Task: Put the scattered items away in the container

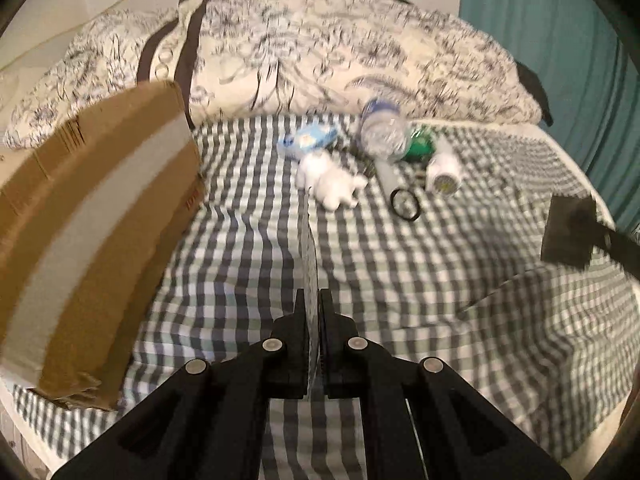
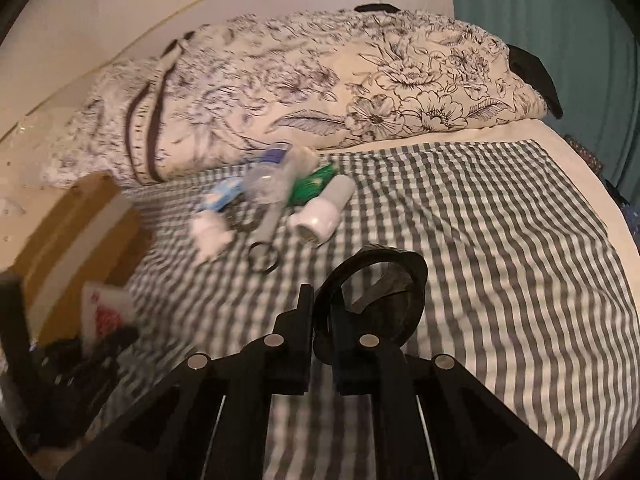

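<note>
My left gripper (image 1: 313,300) is shut on a thin playing card (image 1: 310,248), seen edge-on; its red-and-white face shows in the right wrist view (image 2: 106,310). My right gripper (image 2: 322,300) is shut on a black tape roll (image 2: 380,300), which also shows in the left wrist view (image 1: 570,232). The cardboard box (image 1: 92,216) stands at the left on the checked bed. A pile lies further off: a white plush toy (image 1: 330,180), a blue-white packet (image 1: 308,140), a clear plastic bottle (image 1: 382,130), a green packet (image 1: 418,146), a white torch (image 1: 442,170) and scissors (image 1: 404,200).
A floral duvet (image 1: 320,48) is bunched along the far side of the bed. A teal curtain (image 1: 560,40) hangs at the right. The checked sheet (image 1: 440,280) covers the bed between my grippers and the pile. The box also shows in the right wrist view (image 2: 80,232).
</note>
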The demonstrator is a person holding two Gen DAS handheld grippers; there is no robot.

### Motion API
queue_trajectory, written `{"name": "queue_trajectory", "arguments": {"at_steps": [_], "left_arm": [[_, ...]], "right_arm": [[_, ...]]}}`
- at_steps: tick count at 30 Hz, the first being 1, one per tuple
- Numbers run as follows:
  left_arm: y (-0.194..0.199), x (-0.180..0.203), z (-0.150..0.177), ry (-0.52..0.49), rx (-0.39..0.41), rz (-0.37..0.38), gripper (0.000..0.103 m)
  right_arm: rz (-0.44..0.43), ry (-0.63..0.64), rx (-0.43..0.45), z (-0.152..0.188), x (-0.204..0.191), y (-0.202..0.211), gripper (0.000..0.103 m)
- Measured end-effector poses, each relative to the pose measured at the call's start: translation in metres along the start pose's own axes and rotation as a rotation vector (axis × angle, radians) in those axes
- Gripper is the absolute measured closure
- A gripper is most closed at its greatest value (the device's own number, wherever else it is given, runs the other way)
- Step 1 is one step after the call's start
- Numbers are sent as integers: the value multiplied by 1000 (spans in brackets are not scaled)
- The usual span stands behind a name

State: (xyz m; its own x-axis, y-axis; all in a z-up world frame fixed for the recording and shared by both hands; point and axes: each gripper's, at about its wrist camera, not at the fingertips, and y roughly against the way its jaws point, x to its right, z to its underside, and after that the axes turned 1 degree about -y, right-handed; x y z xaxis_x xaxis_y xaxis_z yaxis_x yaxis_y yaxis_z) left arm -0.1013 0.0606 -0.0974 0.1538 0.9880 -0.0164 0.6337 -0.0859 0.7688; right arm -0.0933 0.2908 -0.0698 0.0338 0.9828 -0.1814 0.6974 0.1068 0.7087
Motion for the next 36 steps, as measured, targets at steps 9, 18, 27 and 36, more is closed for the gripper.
{"name": "queue_trajectory", "arguments": {"at_steps": [9, 18, 27, 36], "left_arm": [[80, -9, -7, 5, 115, 40, 99], [136, -67, -10, 53, 179, 22, 99], [159, -158, -40, 30, 220, -45, 99], [116, -235, -51, 78, 138, -113, 99]], "right_arm": [[-81, 25, 56, 35, -49, 88, 96], [-140, 88, 100, 37, -114, 130, 96], [-289, 213, 103, -5, -226, 119, 96], [-376, 284, 68, -47, -331, 69, 96]]}}
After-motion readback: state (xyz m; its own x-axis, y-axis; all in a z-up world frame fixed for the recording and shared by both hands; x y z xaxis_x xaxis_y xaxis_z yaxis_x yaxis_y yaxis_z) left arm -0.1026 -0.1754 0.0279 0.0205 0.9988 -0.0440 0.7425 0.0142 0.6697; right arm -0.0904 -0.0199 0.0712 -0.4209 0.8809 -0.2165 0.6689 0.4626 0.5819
